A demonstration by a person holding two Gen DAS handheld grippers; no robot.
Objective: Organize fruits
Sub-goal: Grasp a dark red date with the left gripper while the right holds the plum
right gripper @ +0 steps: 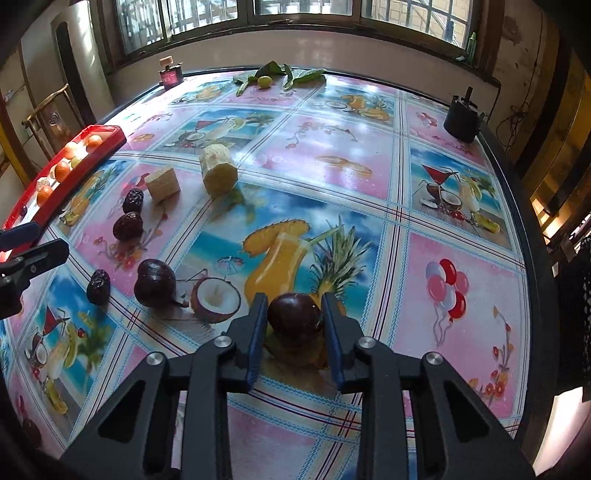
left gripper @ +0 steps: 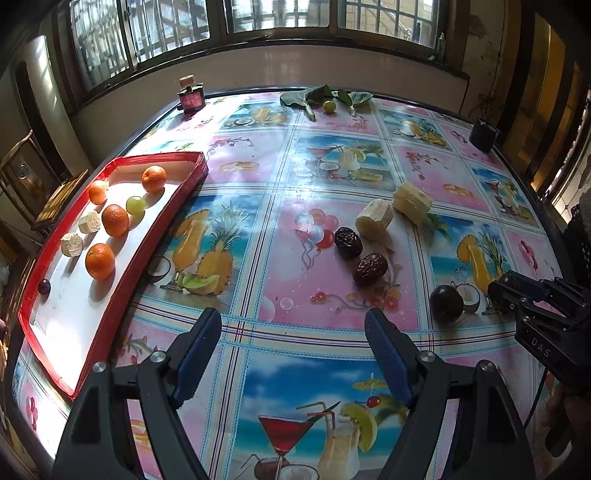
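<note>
dark glossy purple passion fruit (right gripper: pixel 293 314), round and smooth, clenched between right tongs (right gripper: pixel 294 325); left tongs (left gripper: pixel 293 332) released

The counter (right gripper: pixel 461 266) wears a glossy oilcloth printed with cocktails, pineapples, coconuts and balloons. At its far edge toward the left corner stands a small dark red bottle (left gripper: pixel 191 96) with a pale stopper. Near the far right corner sits a black pot-like thing (right gripper: pixel 462 120), just inside the edge. Behind runs a wide barred window (left gripper: pixel 258 22) above a pale wall, and a wooden chair (right gripper: pixel 50 118) stands beyond the left edge.
</note>
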